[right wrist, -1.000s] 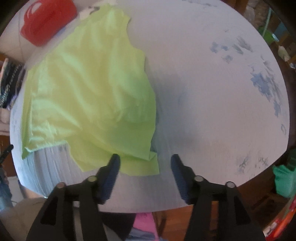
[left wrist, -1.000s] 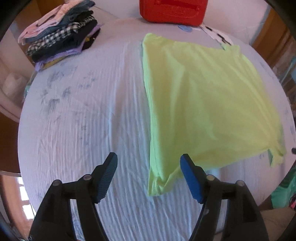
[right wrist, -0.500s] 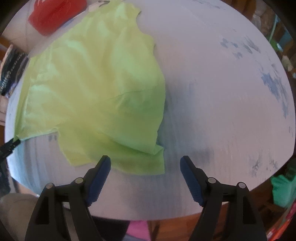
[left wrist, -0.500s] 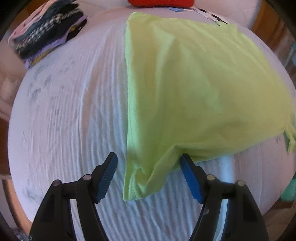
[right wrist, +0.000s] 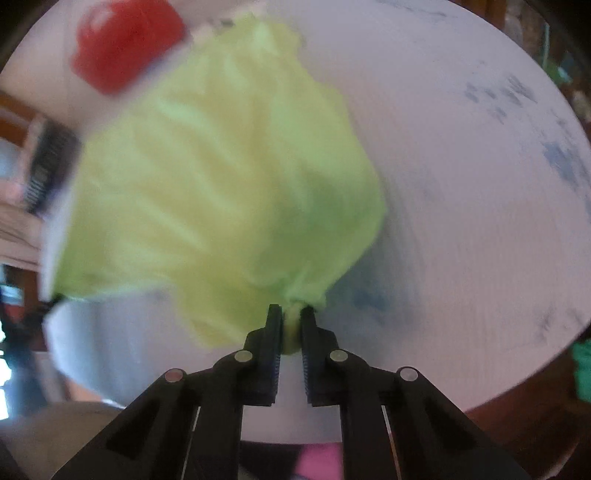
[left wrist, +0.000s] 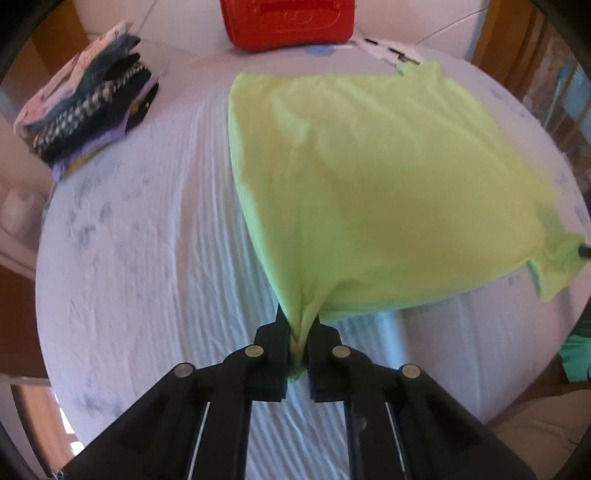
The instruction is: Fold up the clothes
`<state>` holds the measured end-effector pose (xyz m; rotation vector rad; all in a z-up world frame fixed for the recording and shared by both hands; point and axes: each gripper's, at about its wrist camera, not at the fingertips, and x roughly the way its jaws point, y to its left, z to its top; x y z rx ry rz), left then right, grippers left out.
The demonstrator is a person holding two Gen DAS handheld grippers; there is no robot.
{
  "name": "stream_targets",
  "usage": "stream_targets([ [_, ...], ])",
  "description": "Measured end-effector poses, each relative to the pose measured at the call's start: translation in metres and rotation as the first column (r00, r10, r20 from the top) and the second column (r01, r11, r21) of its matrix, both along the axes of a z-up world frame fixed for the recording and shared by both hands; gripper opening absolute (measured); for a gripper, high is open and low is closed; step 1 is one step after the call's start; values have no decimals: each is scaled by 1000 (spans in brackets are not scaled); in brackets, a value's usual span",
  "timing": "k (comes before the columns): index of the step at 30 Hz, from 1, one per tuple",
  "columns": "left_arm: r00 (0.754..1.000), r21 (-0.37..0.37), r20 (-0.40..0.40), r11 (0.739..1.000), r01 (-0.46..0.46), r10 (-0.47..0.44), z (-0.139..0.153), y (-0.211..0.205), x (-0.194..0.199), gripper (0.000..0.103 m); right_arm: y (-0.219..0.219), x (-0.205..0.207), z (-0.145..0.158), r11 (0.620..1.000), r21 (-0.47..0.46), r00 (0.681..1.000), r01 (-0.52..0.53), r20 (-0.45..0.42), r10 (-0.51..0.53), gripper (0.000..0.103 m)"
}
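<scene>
A lime-green shirt (left wrist: 376, 177) lies on the round table covered with a white cloth (left wrist: 147, 258). My left gripper (left wrist: 298, 328) is shut on the shirt's near left corner, the fabric bunched between the jaws and pulled up from the cloth. My right gripper (right wrist: 291, 317) is shut on the shirt's (right wrist: 229, 177) near right corner, also bunched and lifted. The right wrist view is blurred by motion. The right gripper's tip shows at the right edge of the left wrist view (left wrist: 583, 252).
A stack of folded clothes (left wrist: 88, 110) sits at the far left of the table. A red case (left wrist: 288, 20) stands at the far edge, also in the right wrist view (right wrist: 125, 48). The table edge (right wrist: 517, 384) runs close in front of the right gripper.
Both grippers were open over the shirt's near corners. Both have now shut on those corners and lifted them, bunching the fabric.
</scene>
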<state>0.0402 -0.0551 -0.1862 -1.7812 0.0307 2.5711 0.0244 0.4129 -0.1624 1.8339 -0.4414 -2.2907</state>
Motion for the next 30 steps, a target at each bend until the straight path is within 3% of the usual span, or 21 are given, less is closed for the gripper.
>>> stream_targets([
  [5,1000,87,15,996,-5,3,13,-30,-55,7,3,-59,47,999,-26,996,-27,-84,25,10],
  [7,999,97,27,995,-26,23,10,-40,-81,7,4,-97,53,999,-21,995,-27,-96,25,10],
  [9,997,152,57,986,-69,61,1,-52,-109,10,5,-122,51,999,-33,994,-18,-111,14,13],
  [11,992,164,89,981,-106,92,-7,-64,-132,34,9,-139,48,999,-48,992,9,-125,-15,23],
  [12,990,146,82,981,-126,115,-6,-68,-136,60,13,-145,47,998,-56,991,33,-129,-40,26],
  [13,990,145,57,980,-138,131,-2,-73,-134,72,15,-146,47,997,-52,989,49,-140,-56,26],
  [16,987,157,-5,975,-156,158,10,-87,-123,73,26,-138,53,996,-59,984,61,-163,-70,34],
  [19,982,90,-25,979,-186,188,8,-94,-107,73,43,-117,44,995,-36,985,92,-143,-96,36],
  [25,979,-3,-7,979,-203,203,-29,-82,-96,73,61,-81,10,990,-16,985,143,-93,-144,39],
  [30,985,-25,-47,985,-168,167,-45,-50,-100,73,55,-74,-7,990,18,989,139,-61,-138,43],
])
